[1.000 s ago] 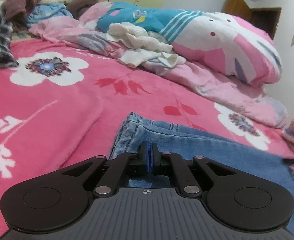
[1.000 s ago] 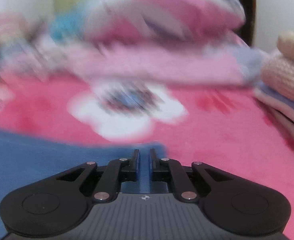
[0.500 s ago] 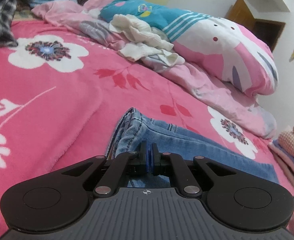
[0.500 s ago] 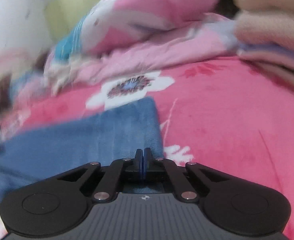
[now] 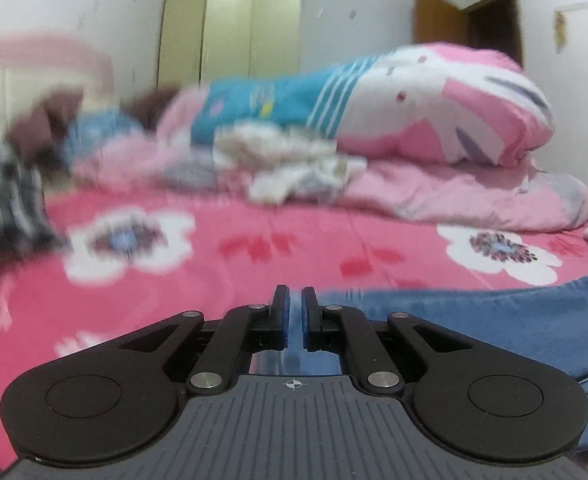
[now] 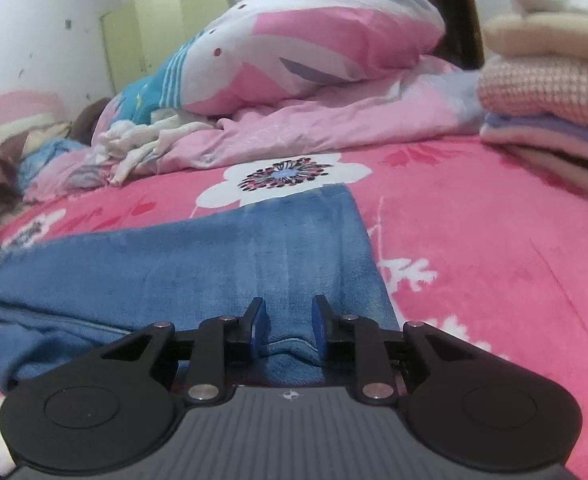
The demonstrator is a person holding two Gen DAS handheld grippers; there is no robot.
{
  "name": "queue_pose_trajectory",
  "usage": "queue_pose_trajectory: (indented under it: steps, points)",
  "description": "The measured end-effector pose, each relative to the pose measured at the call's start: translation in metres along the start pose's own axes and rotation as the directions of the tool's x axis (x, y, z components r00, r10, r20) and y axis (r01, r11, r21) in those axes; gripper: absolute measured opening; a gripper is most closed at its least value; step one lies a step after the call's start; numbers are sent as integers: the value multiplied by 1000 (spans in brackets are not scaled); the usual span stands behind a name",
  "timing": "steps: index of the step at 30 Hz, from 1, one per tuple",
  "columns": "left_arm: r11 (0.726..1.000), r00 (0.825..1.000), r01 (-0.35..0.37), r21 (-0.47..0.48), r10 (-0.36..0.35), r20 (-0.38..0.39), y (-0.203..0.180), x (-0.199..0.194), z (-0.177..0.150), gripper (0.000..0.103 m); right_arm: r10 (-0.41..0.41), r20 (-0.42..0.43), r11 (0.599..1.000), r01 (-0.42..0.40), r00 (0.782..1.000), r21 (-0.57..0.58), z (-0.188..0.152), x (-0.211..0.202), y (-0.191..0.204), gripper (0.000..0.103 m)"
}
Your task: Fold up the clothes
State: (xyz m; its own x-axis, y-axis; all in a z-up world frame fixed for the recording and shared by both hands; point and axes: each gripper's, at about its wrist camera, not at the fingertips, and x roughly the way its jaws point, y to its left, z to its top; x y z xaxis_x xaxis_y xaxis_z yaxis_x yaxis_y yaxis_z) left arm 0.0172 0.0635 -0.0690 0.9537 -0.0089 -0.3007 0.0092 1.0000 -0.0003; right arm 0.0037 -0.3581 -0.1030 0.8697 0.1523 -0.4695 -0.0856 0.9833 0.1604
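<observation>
Right gripper jaws opening astride jeans hem.

We are in a home bedroom: a bed under a pink flowered blanket, a rumpled pink duvet, a pale green wardrobe, and a wooden door.

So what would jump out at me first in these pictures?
Probably the bright pink flowered blanket covering the bed, with blue jeans laid flat across it just ahead of the right claw. Behind them, a big pink-and-white pillow tops a crumpled quilt.
</observation>
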Motion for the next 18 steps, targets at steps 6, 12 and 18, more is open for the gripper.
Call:
queue_pose_trajectory:
  steps: [6, 12, 18]
  points:
    - [985, 974, 161, -61, -169, -149, -5, 19, -9, 5, 10, 17, 999, -10, 1000, 31, -5, -1, -6, 26]
    - [946, 938, 189, -263, -253, -238, 18, 41, -15, 10, 19, 15, 999, -20, 1000, 49, -4, 0, -8, 26]
    - [921, 927, 185, -342, -279, -251, 26, 44, -14, 10, -1, -13, 999, 1, 1000, 37, 1, 1, -3, 26]
